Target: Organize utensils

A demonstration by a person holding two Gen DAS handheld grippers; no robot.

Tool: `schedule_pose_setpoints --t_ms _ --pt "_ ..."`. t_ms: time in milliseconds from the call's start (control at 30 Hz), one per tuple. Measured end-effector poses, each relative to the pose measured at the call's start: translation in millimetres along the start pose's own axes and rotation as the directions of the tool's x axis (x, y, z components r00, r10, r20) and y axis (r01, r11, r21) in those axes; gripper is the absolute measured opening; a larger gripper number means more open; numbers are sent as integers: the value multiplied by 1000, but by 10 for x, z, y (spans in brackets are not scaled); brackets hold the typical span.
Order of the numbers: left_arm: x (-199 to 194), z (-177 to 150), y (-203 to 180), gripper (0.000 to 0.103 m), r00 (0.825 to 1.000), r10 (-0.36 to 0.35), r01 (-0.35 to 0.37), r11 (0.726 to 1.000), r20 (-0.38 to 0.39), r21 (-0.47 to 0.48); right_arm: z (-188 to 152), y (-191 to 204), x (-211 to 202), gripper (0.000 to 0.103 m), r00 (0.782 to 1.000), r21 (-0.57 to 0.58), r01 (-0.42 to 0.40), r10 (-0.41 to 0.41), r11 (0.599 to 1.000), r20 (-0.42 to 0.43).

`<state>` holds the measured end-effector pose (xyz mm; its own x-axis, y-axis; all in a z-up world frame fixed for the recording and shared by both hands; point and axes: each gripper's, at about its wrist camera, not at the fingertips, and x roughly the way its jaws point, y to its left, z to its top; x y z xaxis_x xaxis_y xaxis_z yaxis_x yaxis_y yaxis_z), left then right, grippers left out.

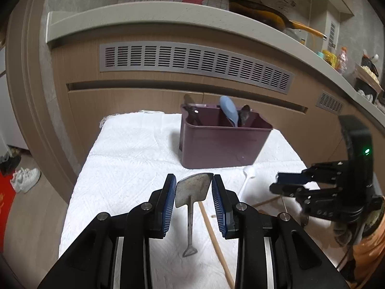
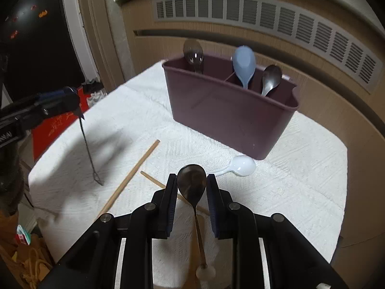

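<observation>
Left tool (image 1: 193,187) grips small metal spatula (image 1: 192,190) by blade, handle hanging down. Right tool (image 2: 191,185) clamped on dark metal spoon (image 2: 191,183), handle end blurred. Both held above counter (image 2: 300,180), white towel over it. Purple caddy (image 2: 228,113) at back holds three spoons, lower ends hidden. White spoon (image 2: 240,166) and chopsticks (image 2: 130,180) lie loose, partly behind tools.

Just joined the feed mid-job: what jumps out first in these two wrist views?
Each gripper has a utensil lifted by its head: the left gripper a small metal spatula, the right gripper a dark metal spoon. Behind stands the maroon plastic utensil caddy, already holding spoons, with wooden chopsticks and a white plastic spoon lying on the white towel.
</observation>
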<state>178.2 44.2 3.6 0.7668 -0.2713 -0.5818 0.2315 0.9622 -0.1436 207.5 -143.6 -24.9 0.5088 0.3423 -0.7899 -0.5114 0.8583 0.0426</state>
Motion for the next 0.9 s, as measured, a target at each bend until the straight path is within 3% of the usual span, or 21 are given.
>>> schedule_pose_setpoints --t_ms 200,233,267,400,533,633,700,733,767,800,900 --pt "-143 53 -256 28 999 4 -5 1000 38 25 -51 30 -422 22 994 22 24 -26 999 106" --pt "-176 93 -300 12 999 3 -5 999 53 36 -12 27 -460 22 993 32 22 -25 999 116" --pt "-210 150 -342 4 998 5 -8 999 67 45 25 11 -535 22 991 42 16 -21 999 133" --pt "-332 370 -435 4 993 -5 -3 998 120 61 194 26 -820 22 976 41 30 -38 999 214" --pt "-330 408 -352 4 991 45 -50 998 123 38 310 29 -1046 22 959 35 61 -69 997 275" --pt "-200 319 -166 7 994 97 -95 995 58 -21 255 -25 -1020 21 962 50 62 -73 997 263" --pt "-11 230 53 10 991 124 -129 985 -48 -112 181 -64 -946 21 970 63 51 -64 997 235" --pt "86 180 170 18 987 123 -139 977 -107 -164 145 -81 -889 21 974 72 47 -62 996 219" --pt "221 105 334 28 976 97 -143 960 -194 -241 116 -98 -838 21 977 79 44 -59 996 203" --pt "298 48 426 32 968 77 -146 947 -241 -286 81 -118 -779 21 981 88 39 -55 995 187" --pt "478 -148 645 35 937 50 -190 904 -347 -382 11 -168 -664 21 987 105 24 -40 994 155"
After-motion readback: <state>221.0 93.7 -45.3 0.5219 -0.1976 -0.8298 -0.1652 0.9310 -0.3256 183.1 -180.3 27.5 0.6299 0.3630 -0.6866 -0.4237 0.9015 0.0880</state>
